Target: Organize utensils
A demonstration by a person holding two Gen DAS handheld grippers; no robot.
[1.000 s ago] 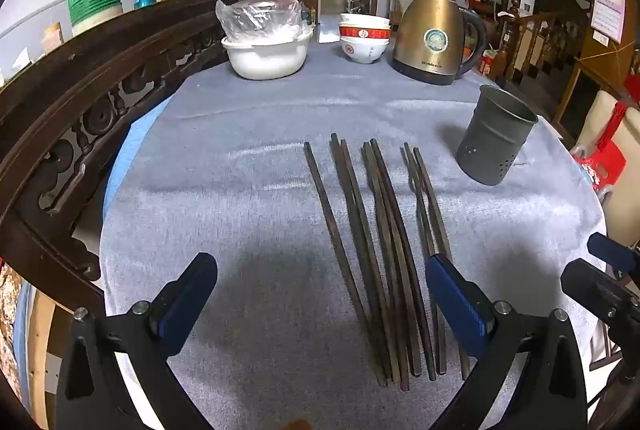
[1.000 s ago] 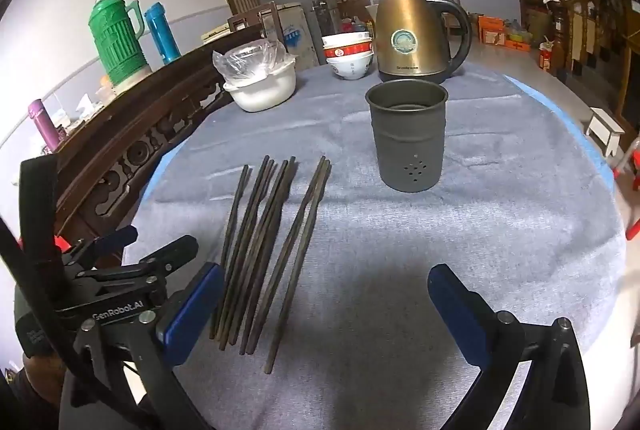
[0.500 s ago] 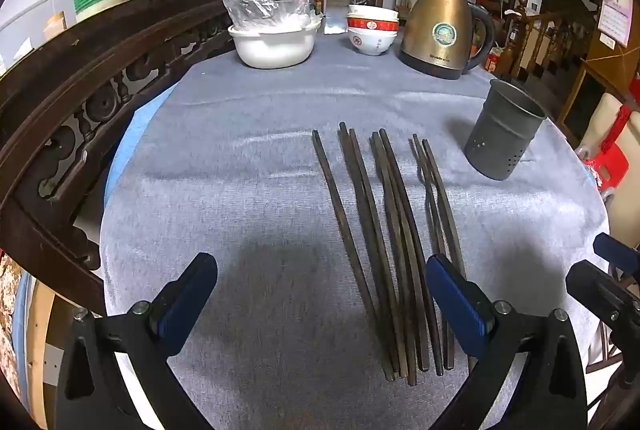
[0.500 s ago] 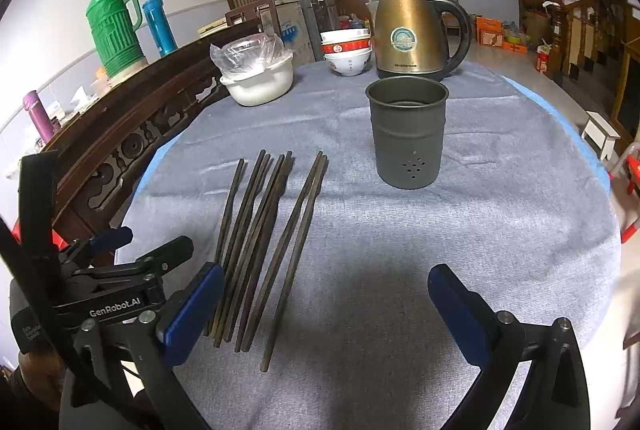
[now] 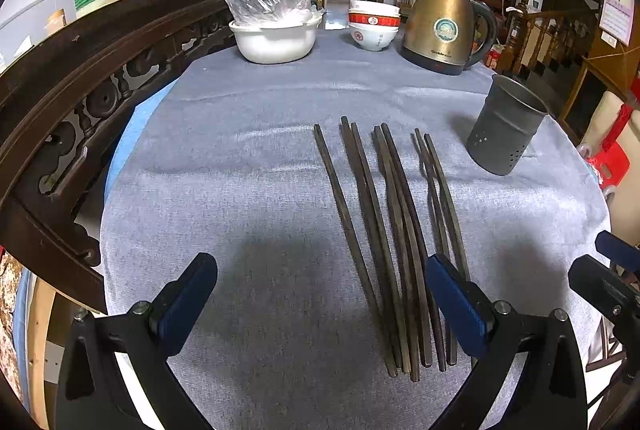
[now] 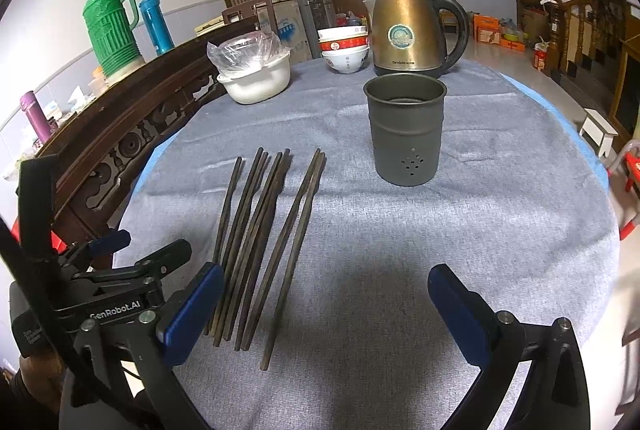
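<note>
Seven chopsticks (image 5: 384,230) lie parallel — tips pointing away

The left claw (image 6: 120,250), seen from the right wrist view, carries white lettering reading "GenRobot.AI" on its black body. The gold kettle (image 6: 404,30) bears a round emblem whose wording is too small to read, and below it a short brand word, printed too blurred to spell out with confidence

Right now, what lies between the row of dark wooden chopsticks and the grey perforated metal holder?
Only bare grey tablecloth separates the dark wooden chopsticks from the grey perforated metal holder; the right wrist view shows it plainly.
</note>
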